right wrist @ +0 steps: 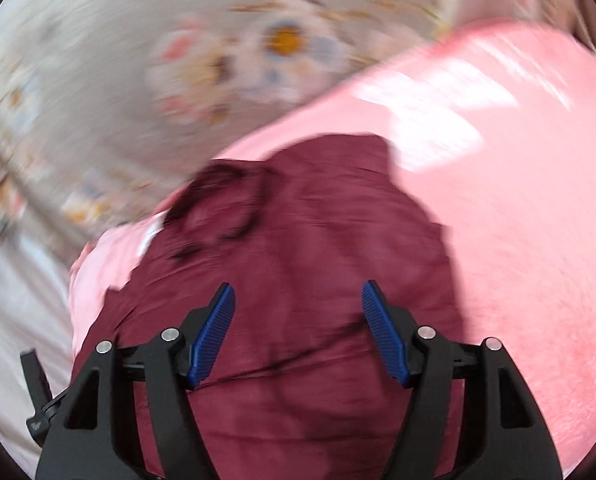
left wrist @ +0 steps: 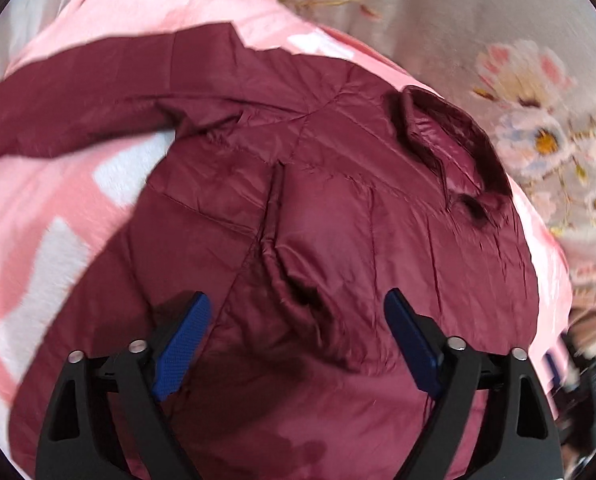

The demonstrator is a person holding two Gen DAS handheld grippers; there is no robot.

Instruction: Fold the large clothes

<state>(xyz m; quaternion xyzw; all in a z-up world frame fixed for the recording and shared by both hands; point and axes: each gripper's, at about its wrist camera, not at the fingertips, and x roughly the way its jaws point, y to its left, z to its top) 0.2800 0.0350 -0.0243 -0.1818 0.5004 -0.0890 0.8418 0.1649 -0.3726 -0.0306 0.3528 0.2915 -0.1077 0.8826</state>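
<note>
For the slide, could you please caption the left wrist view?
Open left hand-held gripper above a maroon jacket spread on a pink blanket.

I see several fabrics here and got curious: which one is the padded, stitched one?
The dark red jacket, with quilting seams and a collar. The pink blanket beneath is fuzzy; the grey cloth has printed flowers.

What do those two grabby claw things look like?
Both look alike. The left gripper and right gripper each have two black plastic arms with triangle-shaped holes and shiny silver round bolts. The jaws are lined with bright blue pads: bumpy on the left one, ridged on the right. No sleeves or cables show.
</note>
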